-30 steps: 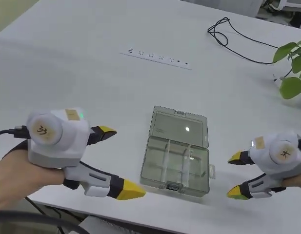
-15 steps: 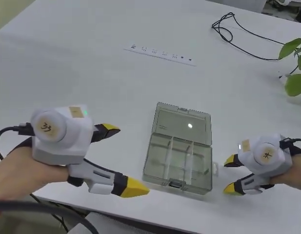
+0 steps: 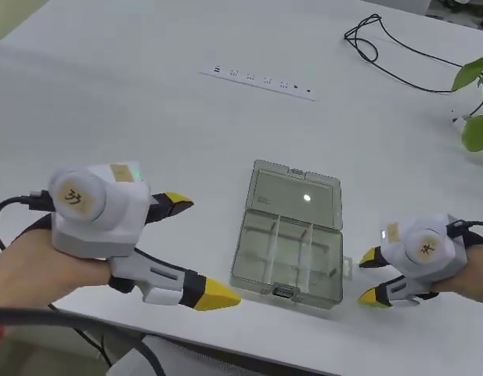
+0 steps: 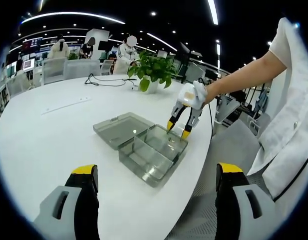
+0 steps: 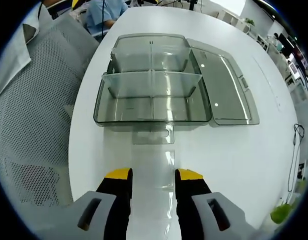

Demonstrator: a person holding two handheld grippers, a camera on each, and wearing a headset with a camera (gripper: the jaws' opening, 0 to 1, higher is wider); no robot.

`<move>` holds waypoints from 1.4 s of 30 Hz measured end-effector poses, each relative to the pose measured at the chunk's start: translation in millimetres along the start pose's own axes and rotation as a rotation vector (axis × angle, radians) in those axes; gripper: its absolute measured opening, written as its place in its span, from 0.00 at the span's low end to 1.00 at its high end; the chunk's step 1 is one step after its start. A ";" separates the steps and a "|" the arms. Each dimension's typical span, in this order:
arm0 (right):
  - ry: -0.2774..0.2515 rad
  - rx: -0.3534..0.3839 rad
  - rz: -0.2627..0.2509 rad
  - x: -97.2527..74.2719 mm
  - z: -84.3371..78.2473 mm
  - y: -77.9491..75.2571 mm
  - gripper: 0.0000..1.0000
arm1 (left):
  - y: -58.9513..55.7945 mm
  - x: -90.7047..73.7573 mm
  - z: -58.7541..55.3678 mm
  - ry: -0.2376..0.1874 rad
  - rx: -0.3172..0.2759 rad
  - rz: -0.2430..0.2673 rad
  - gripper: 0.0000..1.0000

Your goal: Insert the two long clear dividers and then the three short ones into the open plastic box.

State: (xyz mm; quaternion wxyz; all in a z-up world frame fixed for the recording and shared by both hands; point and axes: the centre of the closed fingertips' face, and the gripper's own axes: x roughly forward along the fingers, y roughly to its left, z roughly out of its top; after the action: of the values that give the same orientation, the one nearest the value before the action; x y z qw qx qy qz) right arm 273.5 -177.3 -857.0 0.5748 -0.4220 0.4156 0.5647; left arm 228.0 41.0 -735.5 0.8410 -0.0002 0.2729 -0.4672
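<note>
Box (image 3: 243,258) is lying open near the bench (image 3: 147,117) edge for reach, left claw (image 3: 200,251) is idling wide, and right claw (image 5: 154,173) is narrowly straddling a clear divider (image 5: 154,160), grip not confirmable.

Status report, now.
Left gripper open, away from plastic box. Right gripper astride a clear divider beside it; grip unconfirmed. Nothing between divider and box.
</note>
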 end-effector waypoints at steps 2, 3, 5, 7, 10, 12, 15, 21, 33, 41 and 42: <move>0.001 -0.003 -0.001 0.1 0.5 0.4 0.33 | 0.0 0.0 -0.4 0.000 -0.002 0.000 1.00; 0.003 -0.005 -0.002 0.2 0.4 0.5 0.33 | 0.0 0.0 -0.4 0.000 -0.002 0.000 1.00; 0.003 -0.003 -0.001 0.2 0.6 0.7 0.33 | -0.2 -0.1 -0.6 0.001 -0.002 0.000 1.00; 0.002 -0.004 -0.002 0.2 0.7 1.0 0.33 | -0.5 -0.1 -0.8 0.000 -0.003 0.000 1.00; 0.002 -0.003 -0.003 0.2 0.7 1.3 0.33 | -1.3 -0.1 -0.6 -0.001 -0.003 -0.001 1.00; 0.004 0.000 -0.004 0.2 0.9 1.4 0.33 | -1.7 -0.2 -0.6 -0.001 -0.002 -0.002 1.00; 0.004 0.005 -0.005 0.3 1.0 1.5 0.33 | -1.4 -1.1 -0.3 -0.002 -0.001 -0.001 1.00; 0.000 0.021 -0.010 -0.1 2.1 2.2 0.33 | -2.7 -2.6 -0.9 0.002 0.006 -0.005 1.00; -0.022 0.078 -0.068 -14.0 -0.9 -5.5 0.33 | -3.7 -3.5 1.1 -0.004 0.009 -0.006 1.00; -0.051 0.108 -0.124 -34.4 -1.6 -9.9 0.33 | -4.6 -1.2 5.5 -0.010 0.004 -0.010 1.00; -0.056 0.109 -0.131 -37.6 -0.3 -10.3 0.33 | -4.5 -0.5 6.1 -0.008 -0.001 -0.011 1.00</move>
State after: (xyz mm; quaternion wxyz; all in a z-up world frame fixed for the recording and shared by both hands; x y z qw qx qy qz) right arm 283.1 -188.9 -821.0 0.6440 -0.4002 0.4010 0.5141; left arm 227.1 37.3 -728.9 0.8394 -0.0039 0.2699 -0.4718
